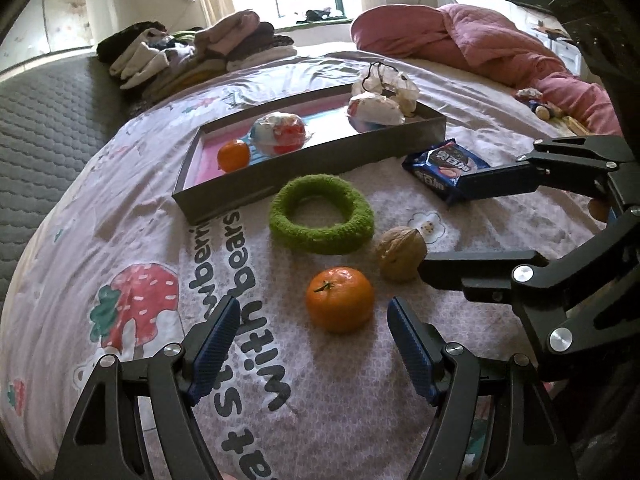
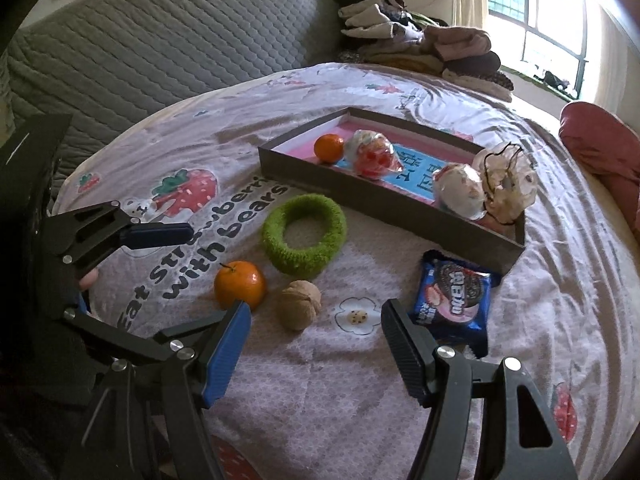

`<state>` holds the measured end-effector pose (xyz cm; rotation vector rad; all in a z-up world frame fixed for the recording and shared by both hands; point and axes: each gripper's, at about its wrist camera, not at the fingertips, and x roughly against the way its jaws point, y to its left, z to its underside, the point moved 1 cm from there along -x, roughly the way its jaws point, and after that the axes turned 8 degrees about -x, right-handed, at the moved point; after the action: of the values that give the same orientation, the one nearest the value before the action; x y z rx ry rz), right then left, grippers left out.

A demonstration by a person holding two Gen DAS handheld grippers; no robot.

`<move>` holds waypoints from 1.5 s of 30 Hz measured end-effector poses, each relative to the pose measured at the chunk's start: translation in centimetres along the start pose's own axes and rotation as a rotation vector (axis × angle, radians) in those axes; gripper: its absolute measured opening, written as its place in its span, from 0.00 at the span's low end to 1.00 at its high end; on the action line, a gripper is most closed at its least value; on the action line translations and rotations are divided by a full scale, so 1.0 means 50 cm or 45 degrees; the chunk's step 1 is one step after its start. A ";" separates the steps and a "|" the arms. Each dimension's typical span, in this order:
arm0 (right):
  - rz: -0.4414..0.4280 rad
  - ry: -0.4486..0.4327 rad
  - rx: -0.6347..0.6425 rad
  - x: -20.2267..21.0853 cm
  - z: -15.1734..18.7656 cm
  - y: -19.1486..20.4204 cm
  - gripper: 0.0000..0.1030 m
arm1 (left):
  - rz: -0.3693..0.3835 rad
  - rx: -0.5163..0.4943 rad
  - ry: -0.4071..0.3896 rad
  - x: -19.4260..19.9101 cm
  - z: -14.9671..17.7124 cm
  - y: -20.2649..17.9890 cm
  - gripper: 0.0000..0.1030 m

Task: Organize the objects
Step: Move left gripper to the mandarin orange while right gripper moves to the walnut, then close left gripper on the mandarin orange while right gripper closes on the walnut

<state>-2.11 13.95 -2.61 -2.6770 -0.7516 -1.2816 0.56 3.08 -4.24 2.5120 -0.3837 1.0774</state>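
Observation:
On the printed bedsheet lie an orange, a walnut, a green fuzzy ring and a blue cookie packet. Behind them a grey tray holds a second orange and several wrapped items. My left gripper is open, with the loose orange just ahead of its tips. My right gripper is open. The walnut is just ahead of its fingers and the packet lies beside its right finger.
Folded clothes are stacked at the bed's far side. A pink quilt is bunched at the right, with small items beside it. A grey quilted headboard borders the bed.

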 end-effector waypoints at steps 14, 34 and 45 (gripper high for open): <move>0.010 0.063 0.014 -0.055 -0.002 0.001 0.52 | 0.010 0.001 0.007 -0.031 -0.001 0.000 0.75; -0.041 0.088 -0.030 -0.084 -0.004 0.000 0.30 | 0.087 0.055 0.032 -0.060 -0.002 0.008 0.55; -0.029 0.057 -0.039 -0.069 -0.008 -0.008 0.30 | 0.099 0.032 0.010 -0.056 -0.006 -0.003 0.38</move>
<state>-4.41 12.81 -5.02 -2.6617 -0.7654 -1.3644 -1.43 3.64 -6.17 2.5329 -0.4715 1.1274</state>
